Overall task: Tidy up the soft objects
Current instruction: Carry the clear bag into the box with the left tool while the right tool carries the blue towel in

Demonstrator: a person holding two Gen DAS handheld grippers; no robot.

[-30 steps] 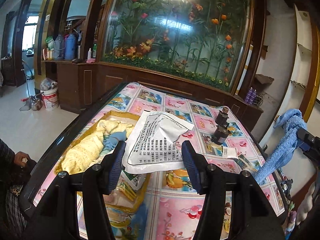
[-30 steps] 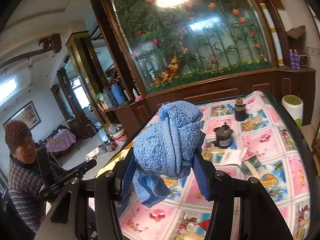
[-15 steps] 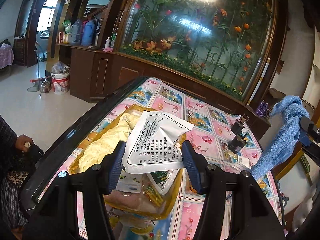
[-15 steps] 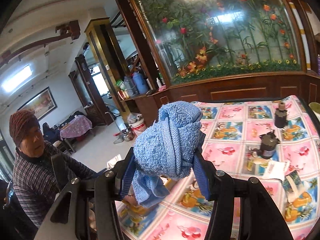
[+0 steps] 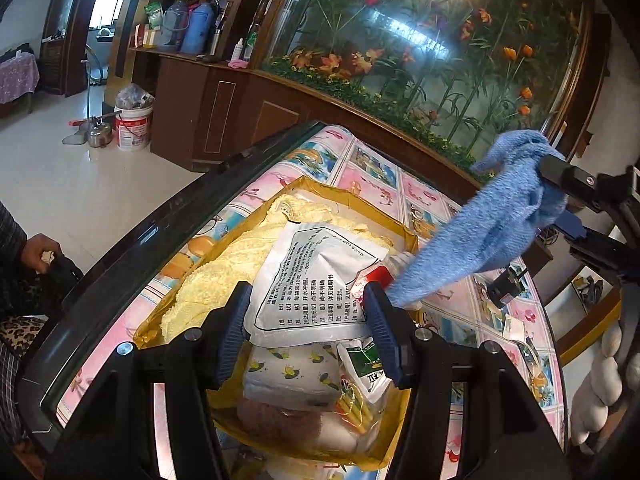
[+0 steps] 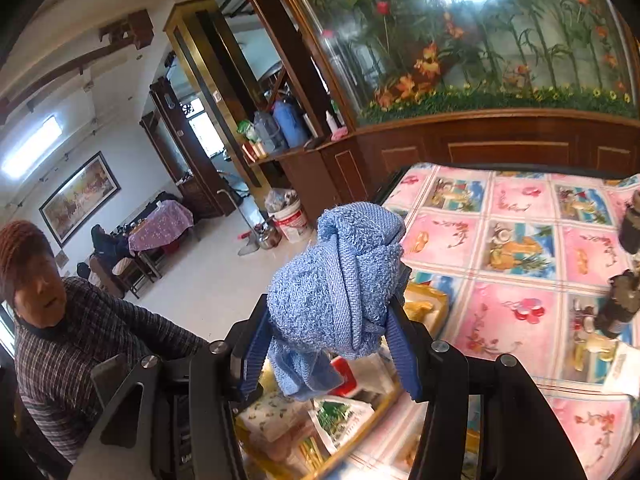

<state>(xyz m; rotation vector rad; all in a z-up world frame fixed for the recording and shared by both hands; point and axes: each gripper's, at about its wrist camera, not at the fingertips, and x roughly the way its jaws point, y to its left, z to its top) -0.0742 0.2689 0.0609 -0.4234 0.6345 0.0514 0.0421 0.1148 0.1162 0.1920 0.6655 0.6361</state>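
Observation:
My left gripper (image 5: 306,320) is shut on a white printed pouch (image 5: 316,276) and holds it above a yellow box (image 5: 344,194). The box holds a pale yellow towel (image 5: 224,276), a white pack with a lemon print (image 5: 292,372) and a green-labelled packet (image 5: 366,364). My right gripper (image 6: 332,344) is shut on a bunched blue towel (image 6: 340,280), whose tail hangs over the box's near end (image 6: 426,304). In the left wrist view the blue towel (image 5: 492,224) reaches in from the right, and its tip hangs beside the pouch.
The box sits on a table with a pink picture cloth (image 6: 520,248) and a black rim (image 5: 120,264). Small dark bottles (image 6: 618,304) stand on the right of the cloth. A person in a checked top (image 6: 72,332) sits by the left side. A white bucket (image 5: 132,128) stands on the floor.
The right gripper has carried the blue towel leftward until it hangs over the box. The left gripper, still holding the pouch, has shifted closer over the box.

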